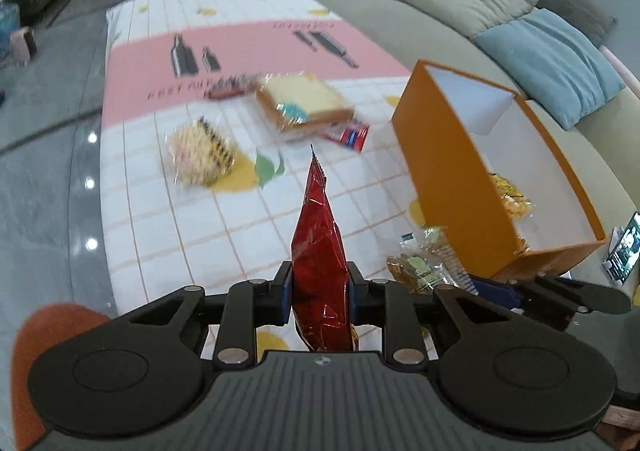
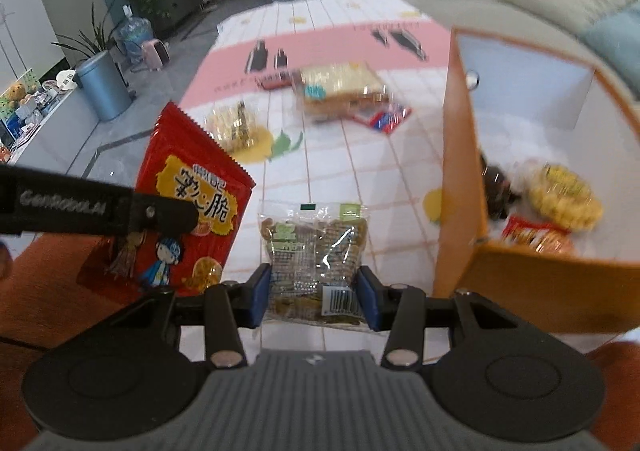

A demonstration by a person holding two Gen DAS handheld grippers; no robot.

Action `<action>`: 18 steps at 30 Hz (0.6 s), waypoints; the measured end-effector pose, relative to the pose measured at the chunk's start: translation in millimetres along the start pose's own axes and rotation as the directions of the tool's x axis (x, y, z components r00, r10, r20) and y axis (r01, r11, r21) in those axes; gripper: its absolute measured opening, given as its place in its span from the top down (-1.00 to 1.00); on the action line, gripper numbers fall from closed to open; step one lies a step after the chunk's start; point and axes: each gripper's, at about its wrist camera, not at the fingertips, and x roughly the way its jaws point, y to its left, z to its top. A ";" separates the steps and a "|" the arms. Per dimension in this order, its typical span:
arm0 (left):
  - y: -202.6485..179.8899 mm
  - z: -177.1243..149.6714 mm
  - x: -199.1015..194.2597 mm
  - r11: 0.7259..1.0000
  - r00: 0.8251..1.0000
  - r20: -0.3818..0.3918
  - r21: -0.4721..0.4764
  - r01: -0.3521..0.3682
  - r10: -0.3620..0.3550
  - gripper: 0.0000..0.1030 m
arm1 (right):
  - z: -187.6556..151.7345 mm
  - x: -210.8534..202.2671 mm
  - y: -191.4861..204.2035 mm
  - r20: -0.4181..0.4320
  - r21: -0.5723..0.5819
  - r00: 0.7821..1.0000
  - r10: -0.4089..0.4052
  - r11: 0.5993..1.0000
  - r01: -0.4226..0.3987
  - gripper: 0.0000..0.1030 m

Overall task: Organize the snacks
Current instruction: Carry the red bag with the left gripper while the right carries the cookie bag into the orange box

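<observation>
My left gripper (image 1: pixel 319 283) is shut on a red snack bag (image 1: pixel 318 251) and holds it edge-on above the table; the bag also shows in the right wrist view (image 2: pixel 192 219), with the left gripper (image 2: pixel 160 211) across it. My right gripper (image 2: pixel 316 293) has its blue pads on both sides of a clear packet of brown snacks (image 2: pixel 316 251), which lies on the tablecloth; whether it grips is unclear. The orange box (image 1: pixel 452 171) (image 2: pixel 460 171) stands open at the right and holds a yellow snack (image 2: pixel 564 199), a red packet (image 2: pixel 536 237) and a dark item (image 2: pixel 494 187).
On the checked tablecloth (image 1: pixel 180 219) lie a wrapped toast pack (image 1: pixel 304 101), a striped cake packet (image 1: pixel 202 157), a small red-blue packet (image 1: pixel 348 135) and a red bar (image 1: pixel 228 93). A sofa with cushions (image 1: pixel 552 55) runs along the right. A phone (image 1: pixel 626 249) stands by the box.
</observation>
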 end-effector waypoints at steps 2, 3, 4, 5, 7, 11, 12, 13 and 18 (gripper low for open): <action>-9.1 6.1 -4.7 1.000 1.000 0.009 0.030 -0.004 0.004 0.45 | 6.2 -12.4 0.6 0.035 -0.019 0.999 -0.004 1.000 0.004 0.14; -13.3 9.0 -6.8 0.999 1.000 0.016 0.041 0.001 -0.001 0.45 | 9.9 -19.3 0.3 0.055 -0.025 0.998 -0.011 1.000 0.012 0.14; -17.7 12.1 -8.5 0.999 1.000 0.022 0.052 0.011 -0.012 0.45 | 13.6 -24.7 -0.7 0.072 -0.028 0.997 -0.018 0.999 0.021 0.14; -23.0 16.0 -10.4 0.998 0.999 0.028 0.062 0.024 -0.026 0.45 | 17.2 -29.8 -2.7 0.088 -0.029 0.996 -0.028 0.999 0.030 0.14; -36.5 24.9 -13.8 0.994 0.997 0.045 0.092 0.053 -0.057 0.45 | 24.5 -38.9 -9.5 0.121 -0.023 0.992 -0.045 0.999 0.048 0.14; -65.4 42.0 -17.6 0.981 0.990 0.072 0.160 0.112 -0.125 0.45 | 36.3 -51.9 -32.2 0.166 0.007 0.982 -0.088 0.996 0.088 0.14; -72.6 46.9 -17.2 0.977 0.988 0.076 0.176 0.122 -0.138 0.45 | 38.6 -54.1 -39.6 0.173 0.013 0.979 -0.110 0.994 0.109 0.14; -79.9 51.4 -16.1 0.973 0.986 0.080 0.193 0.131 -0.148 0.45 | 40.6 -55.1 -47.1 0.177 0.019 0.975 -0.133 0.991 0.132 0.14; -121.7 76.9 -3.3 0.942 0.975 0.085 0.287 0.176 -0.207 0.45 | 49.0 -57.1 -88.2 0.160 0.067 0.957 -0.241 0.970 0.233 0.13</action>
